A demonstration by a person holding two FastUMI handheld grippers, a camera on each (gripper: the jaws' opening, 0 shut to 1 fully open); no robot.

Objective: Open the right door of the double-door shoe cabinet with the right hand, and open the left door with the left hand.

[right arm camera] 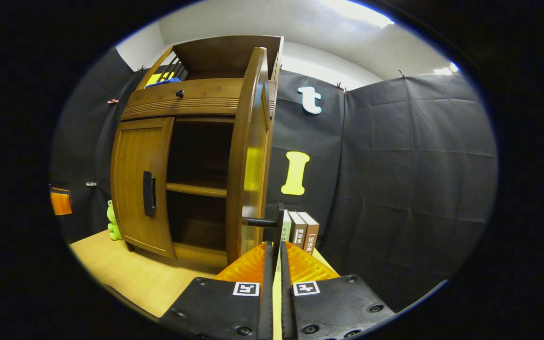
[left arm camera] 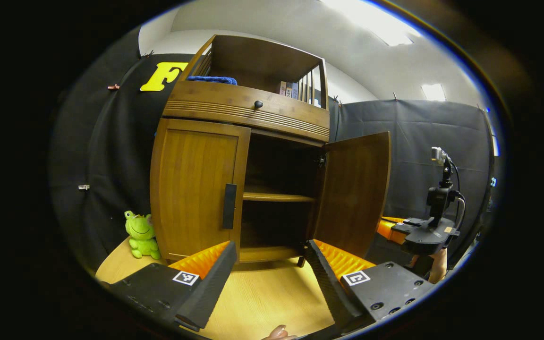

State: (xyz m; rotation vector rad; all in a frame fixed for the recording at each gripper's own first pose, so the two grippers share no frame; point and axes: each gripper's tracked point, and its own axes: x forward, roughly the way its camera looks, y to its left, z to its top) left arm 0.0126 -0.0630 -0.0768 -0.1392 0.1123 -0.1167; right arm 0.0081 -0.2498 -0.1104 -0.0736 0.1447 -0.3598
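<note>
Brown wooden double-door shoe cabinet (left arm camera: 248, 113) standing on the pale wooden tabletop (left arm camera: 262, 302), with one door swung wide and the other shut. In the left gripper view the closed left door (left arm camera: 196, 189), a flat panel of stiff wood, sits at about 10 o'clock from the left hand-held gripper (left arm camera: 267, 264); its dark vertical bar handle (left arm camera: 229, 206) lies along the inner edge, next to the open compartment with its shelf (left arm camera: 276, 197). That handle is judged the proper hold: rigid, narrow enough for two fingers, and far from the hinge, so a light pull should swing the door; the panel itself looks smooth and offers no purchase. The left hand-held gripper is spread wide, fingers apart and clear of the cabinet, aimed at the lower front, near but not touching. The opened right door (left arm camera: 354, 193) stands at 2 o'clock there. In the right gripper view this door (right arm camera: 248, 156) is seen edge-on at 12 o'clock, and its dark handle (right arm camera: 279, 222) runs down between the fingers of the right hand-held gripper (right arm camera: 276, 252), which stand nearly together about it; whether both press on it cannot be told. A small green plush frog (left arm camera: 140, 234) sits beside the cabinet at 9 o'clock, and upright books (right arm camera: 300, 229) stand behind the open door.
</note>
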